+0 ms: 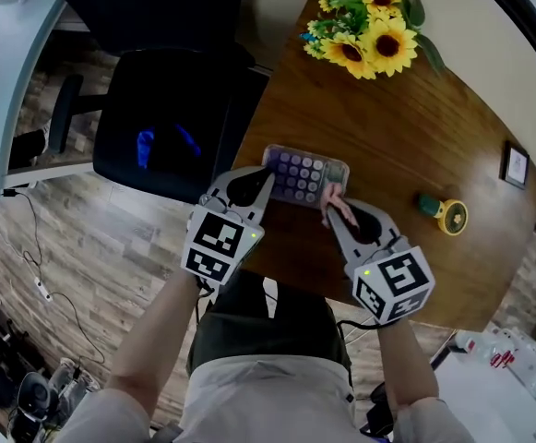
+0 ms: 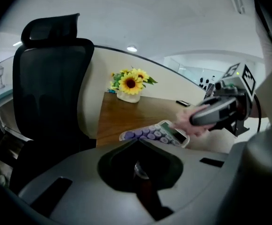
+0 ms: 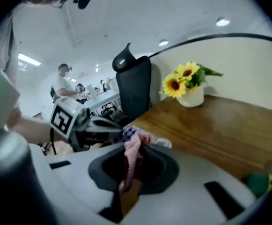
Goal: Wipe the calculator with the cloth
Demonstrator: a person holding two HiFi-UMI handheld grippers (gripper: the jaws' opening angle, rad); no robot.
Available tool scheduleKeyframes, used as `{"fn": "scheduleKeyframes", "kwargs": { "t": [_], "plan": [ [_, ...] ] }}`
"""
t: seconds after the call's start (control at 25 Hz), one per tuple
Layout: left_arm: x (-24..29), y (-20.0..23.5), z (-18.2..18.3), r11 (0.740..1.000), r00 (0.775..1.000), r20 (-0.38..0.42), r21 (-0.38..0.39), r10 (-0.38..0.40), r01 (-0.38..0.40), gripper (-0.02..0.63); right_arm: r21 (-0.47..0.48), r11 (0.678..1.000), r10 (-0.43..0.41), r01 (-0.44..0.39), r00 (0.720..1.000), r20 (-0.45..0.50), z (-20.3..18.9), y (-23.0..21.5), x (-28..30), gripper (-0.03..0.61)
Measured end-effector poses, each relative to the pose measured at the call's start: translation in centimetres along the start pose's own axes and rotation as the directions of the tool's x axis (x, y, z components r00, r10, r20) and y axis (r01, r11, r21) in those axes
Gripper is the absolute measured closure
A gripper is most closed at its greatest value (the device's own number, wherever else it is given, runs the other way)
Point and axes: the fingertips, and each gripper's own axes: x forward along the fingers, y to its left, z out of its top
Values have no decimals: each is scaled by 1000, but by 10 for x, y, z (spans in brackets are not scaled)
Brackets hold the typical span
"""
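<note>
A calculator [image 1: 306, 175] with purple keys lies near the front edge of the wooden table [image 1: 415, 127]. My left gripper [image 1: 269, 175] is shut on its left end; in the left gripper view the jaws [image 2: 136, 142] meet right at the calculator [image 2: 161, 132]. My right gripper [image 1: 327, 212] is shut on a pink cloth [image 1: 334, 201], which rests against the calculator's right end. In the right gripper view the cloth [image 3: 133, 151] hangs between the jaws and covers part of the calculator [image 3: 164, 143].
A vase of sunflowers [image 1: 369, 21] stands at the table's far side. A small teal and yellow object [image 1: 447, 215] and a small dark frame [image 1: 515, 164] lie to the right. A black office chair [image 1: 171, 127] stands left of the table.
</note>
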Motion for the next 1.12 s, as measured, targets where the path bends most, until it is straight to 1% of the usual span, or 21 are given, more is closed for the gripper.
{"fn": "scheduleKeyframes", "kwargs": {
  "t": [0.08,0.16,0.24,0.32,0.48,0.64,0.76,0.84,0.96,1.04,1.12],
  "plan": [
    [-1,0,-1,1000,1000,-5,-4,-4,4,611,18,996,-86,85,994,72,28,-21,1,534],
    [-2,-1,-3,998,1000,-8,-60,-16,15,611,46,988,-149,145,983,103,42,-37,9,532],
    [-3,0,-3,989,1000,1,-144,-28,28,611,63,986,-160,155,984,82,42,-40,26,532],
    [-3,1,-3,980,1000,7,-195,-28,29,611,58,989,-141,139,990,30,36,-33,47,534],
    [-2,3,-3,980,1000,11,-196,-29,30,611,37,990,-137,139,989,-56,26,-16,71,537],
    [-2,3,-4,984,999,3,-176,-33,33,611,-21,995,-99,97,990,-104,21,5,80,538],
    [-3,3,-4,985,1000,3,-171,-22,22,611,-62,998,-28,20,991,-130,13,25,80,540],
    [-3,3,-4,987,1000,2,-162,-21,21,611,-68,997,25,-35,989,-148,4,37,76,540],
    [-2,2,-3,989,1000,-3,-149,-21,20,611,-58,994,82,-93,981,-178,-10,49,66,540],
    [-2,3,-3,987,1000,0,-159,-22,22,611,-42,991,113,-125,970,-216,-25,56,59,541],
    [-2,3,-3,986,1000,1,-166,-23,23,611,-35,990,125,-139,958,-259,-42,60,53,540]
  ]
}}
